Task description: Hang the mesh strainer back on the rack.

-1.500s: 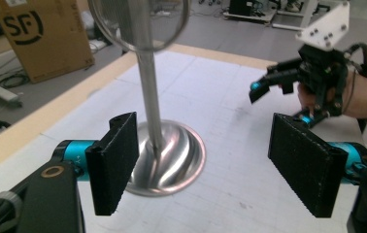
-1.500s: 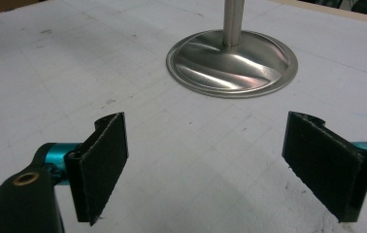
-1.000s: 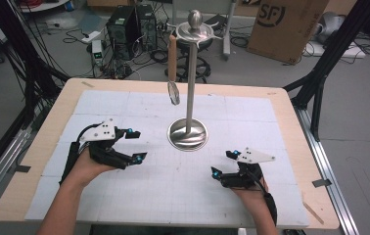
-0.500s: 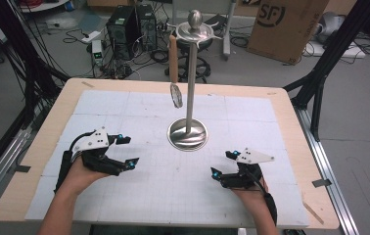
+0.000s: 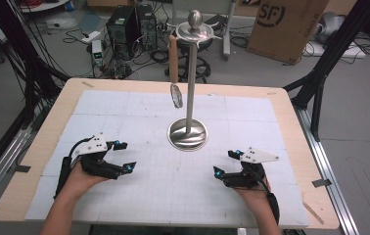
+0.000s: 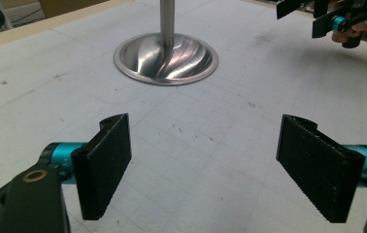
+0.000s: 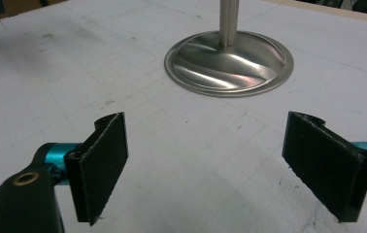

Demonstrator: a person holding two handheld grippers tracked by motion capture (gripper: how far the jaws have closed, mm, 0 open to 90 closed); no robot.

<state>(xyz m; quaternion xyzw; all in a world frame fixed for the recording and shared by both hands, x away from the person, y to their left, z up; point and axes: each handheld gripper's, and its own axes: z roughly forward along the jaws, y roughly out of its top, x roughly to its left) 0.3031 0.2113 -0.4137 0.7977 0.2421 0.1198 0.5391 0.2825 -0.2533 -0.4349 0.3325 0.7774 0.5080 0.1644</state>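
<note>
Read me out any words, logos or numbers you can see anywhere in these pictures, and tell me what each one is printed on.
"SF": dark letters in a round logo on the cardboard box standing on the floor beyond the table.
The metal stand, the white mat and both grippers, left gripper and right gripper, show no readable text.
</note>
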